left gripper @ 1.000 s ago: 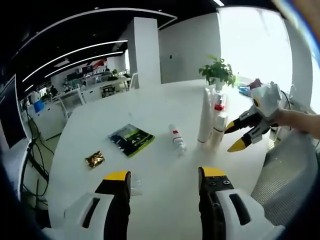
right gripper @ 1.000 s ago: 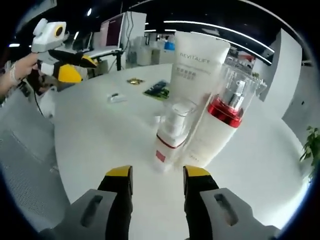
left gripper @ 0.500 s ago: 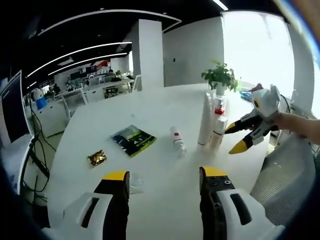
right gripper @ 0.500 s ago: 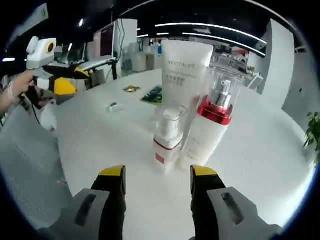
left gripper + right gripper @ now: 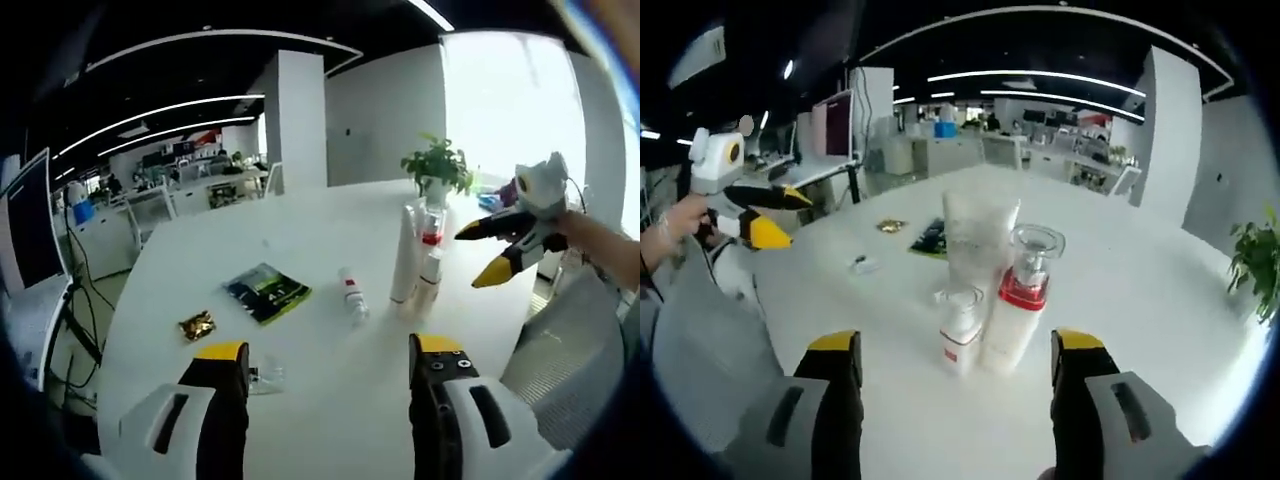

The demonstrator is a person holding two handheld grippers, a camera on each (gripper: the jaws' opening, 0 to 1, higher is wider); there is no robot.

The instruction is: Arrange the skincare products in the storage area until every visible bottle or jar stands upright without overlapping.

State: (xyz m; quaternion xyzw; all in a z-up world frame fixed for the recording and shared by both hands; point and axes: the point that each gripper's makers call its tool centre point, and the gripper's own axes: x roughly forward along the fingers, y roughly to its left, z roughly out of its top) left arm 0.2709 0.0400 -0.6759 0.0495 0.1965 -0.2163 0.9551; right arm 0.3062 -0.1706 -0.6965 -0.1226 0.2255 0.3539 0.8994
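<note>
On the left of the white table point(image 5: 330, 230), seen in the left gripper view, lie a small gold packet point(image 5: 196, 325), a little clear wrapper point(image 5: 266, 375) and a dark green booklet point(image 5: 266, 292). Just right of these a small bottle point(image 5: 351, 297) with a red band lies on its side, apart from the rest. Further right three products stand upright in a tight cluster: a tall white tube point(image 5: 404, 255), a pump bottle with a red collar point(image 5: 431, 250) and a short pump bottle point(image 5: 960, 330). A potted plant point(image 5: 437, 168) stands behind them.

Over the last second both grippers have drawn back from the table. In the right gripper view the cluster has shrunk from close-up to mid-distance, and the right gripper point(image 5: 497, 248) has lifted higher and away from the standing bottles. Its jaws are spread wide and hold nothing. The left gripper point(image 5: 328, 352) also has its jaws wide apart and empty, hovering above the near table edge.

The retreat suggests the three standing products are finished with. The lying bottle is probably the remaining job: it must be picked up and stood upright, clear of the cluster.
</note>
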